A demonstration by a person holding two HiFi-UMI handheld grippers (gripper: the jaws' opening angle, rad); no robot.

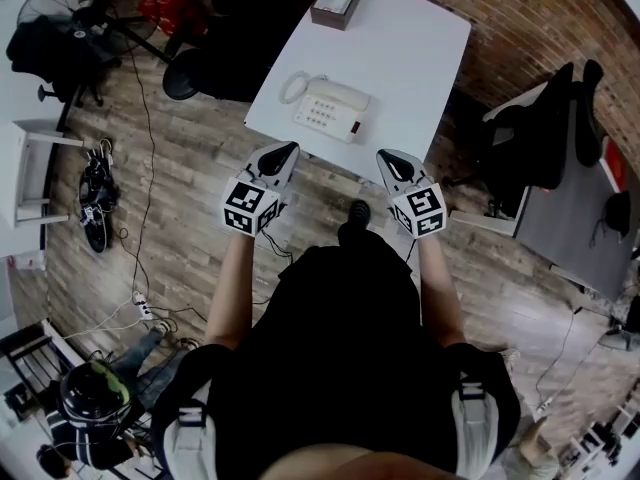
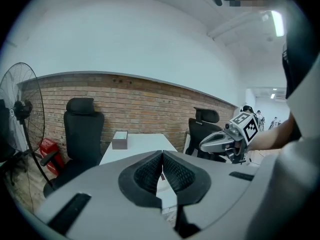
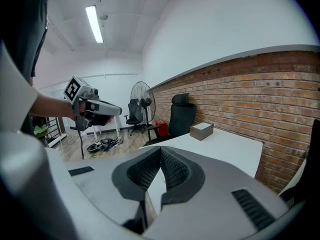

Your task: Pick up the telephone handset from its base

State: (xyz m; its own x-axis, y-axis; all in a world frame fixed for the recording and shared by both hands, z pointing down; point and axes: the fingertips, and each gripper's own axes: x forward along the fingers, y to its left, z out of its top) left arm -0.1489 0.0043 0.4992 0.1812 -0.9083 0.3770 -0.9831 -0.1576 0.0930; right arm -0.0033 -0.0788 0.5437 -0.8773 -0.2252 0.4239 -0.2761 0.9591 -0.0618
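Note:
A cream telephone (image 1: 332, 109) with its handset (image 1: 338, 94) resting on the base sits near the front edge of a white table (image 1: 410, 48); a coiled cord loops at its left. My left gripper (image 1: 288, 151) hovers just short of the table's front edge, left of the phone, jaws shut and empty. My right gripper (image 1: 386, 157) hangs at the same edge, right of the phone, also shut with nothing in it. In the left gripper view the closed pads (image 2: 162, 170) face the table (image 2: 135, 143); the right gripper view shows closed pads (image 3: 161, 168) too. The phone is hidden in both gripper views.
A small grey box (image 1: 336, 3) stands at the table's far end. A black office chair (image 1: 215, 63) stands left of the table, another chair (image 1: 535, 133) at the right beside a grey desk (image 1: 585, 230). A floor fan (image 1: 90, 8) and cables lie at the left on the wood floor.

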